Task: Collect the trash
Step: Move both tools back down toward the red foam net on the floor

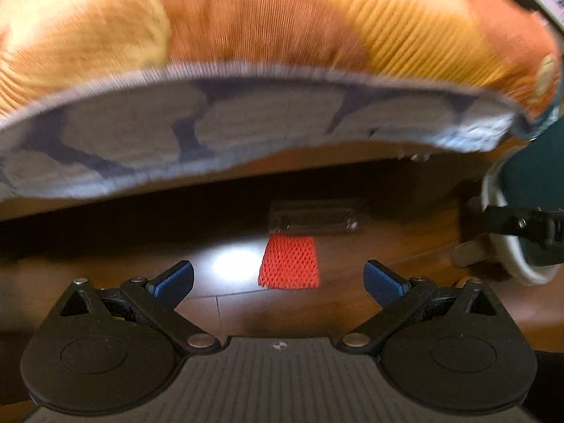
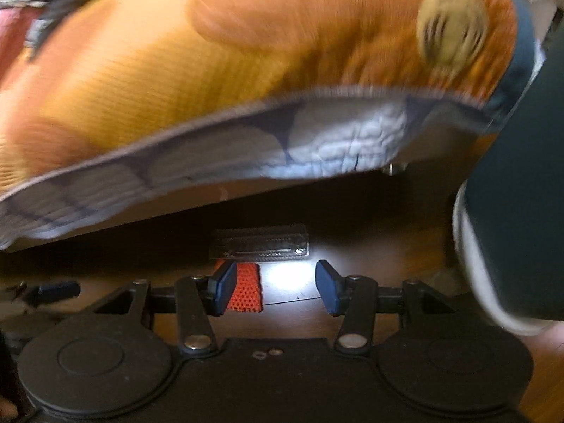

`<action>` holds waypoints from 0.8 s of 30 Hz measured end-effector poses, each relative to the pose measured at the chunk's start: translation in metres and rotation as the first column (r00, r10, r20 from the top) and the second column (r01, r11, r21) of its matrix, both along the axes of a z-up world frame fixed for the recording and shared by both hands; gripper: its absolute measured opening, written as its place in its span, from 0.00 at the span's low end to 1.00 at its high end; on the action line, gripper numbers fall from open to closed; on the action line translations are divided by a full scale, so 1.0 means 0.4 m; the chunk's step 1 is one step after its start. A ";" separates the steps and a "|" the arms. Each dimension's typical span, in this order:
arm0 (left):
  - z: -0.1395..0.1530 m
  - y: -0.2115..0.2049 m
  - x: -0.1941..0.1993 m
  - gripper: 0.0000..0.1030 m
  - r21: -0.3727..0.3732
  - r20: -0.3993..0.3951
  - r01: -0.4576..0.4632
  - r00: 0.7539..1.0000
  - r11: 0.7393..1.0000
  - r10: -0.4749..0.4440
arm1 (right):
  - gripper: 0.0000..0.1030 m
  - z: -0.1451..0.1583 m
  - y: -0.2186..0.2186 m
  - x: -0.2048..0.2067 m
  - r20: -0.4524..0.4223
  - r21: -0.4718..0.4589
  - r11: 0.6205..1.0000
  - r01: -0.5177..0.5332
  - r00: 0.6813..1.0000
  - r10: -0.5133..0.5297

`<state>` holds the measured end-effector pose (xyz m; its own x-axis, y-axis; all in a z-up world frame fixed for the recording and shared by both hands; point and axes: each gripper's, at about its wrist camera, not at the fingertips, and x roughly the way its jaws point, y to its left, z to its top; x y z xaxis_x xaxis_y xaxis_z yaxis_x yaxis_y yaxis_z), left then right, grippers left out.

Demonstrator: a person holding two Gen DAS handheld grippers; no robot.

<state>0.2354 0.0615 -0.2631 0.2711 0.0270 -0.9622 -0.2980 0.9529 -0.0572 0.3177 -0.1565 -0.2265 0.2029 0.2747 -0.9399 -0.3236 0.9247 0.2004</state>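
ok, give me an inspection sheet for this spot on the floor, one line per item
Surface: dark wooden floor, with a bright glare patch.
Job's things: red mesh piece lying flat; clear plastic wrapper just beyond it, under the overhang.
Clutter: nothing seen besides these.
Grippers: left tool open and empty; right tool open and empty, mesh piece partly behind its left finger.
Cables: nothing seen.
Surroundings: orange quilted bedding with a pale patterned border overhanging the floor; dark bin with a white rim at the right.

A blurred orange quilt (image 1: 264,28) overhangs the wooden floor (image 1: 370,303), perhaps on a bed.
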 end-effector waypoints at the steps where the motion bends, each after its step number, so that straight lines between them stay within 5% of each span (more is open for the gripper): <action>1: -0.030 0.002 0.010 1.00 0.000 -0.016 -0.002 1.000 1.000 0.002 | 0.48 -0.025 0.007 0.012 -0.012 -0.008 1.000 0.004 1.000 -0.004; 13: -0.340 0.007 0.096 1.00 -0.040 -0.166 0.029 0.985 0.999 -0.035 | 0.47 -0.312 0.043 0.135 -0.086 -0.070 0.997 -0.034 0.996 0.028; 24: -0.541 -0.009 0.123 1.00 -0.076 -0.231 0.056 0.970 0.996 -0.072 | 0.45 -0.483 0.056 0.161 -0.132 -0.085 0.996 -0.041 0.991 0.029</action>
<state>0.2846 0.0580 -0.4794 0.0381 -0.0511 -0.9980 -0.2497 0.9665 -0.0590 0.3820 -0.1339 -0.4199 0.0688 0.1950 -0.9784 -0.3325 0.9291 0.1618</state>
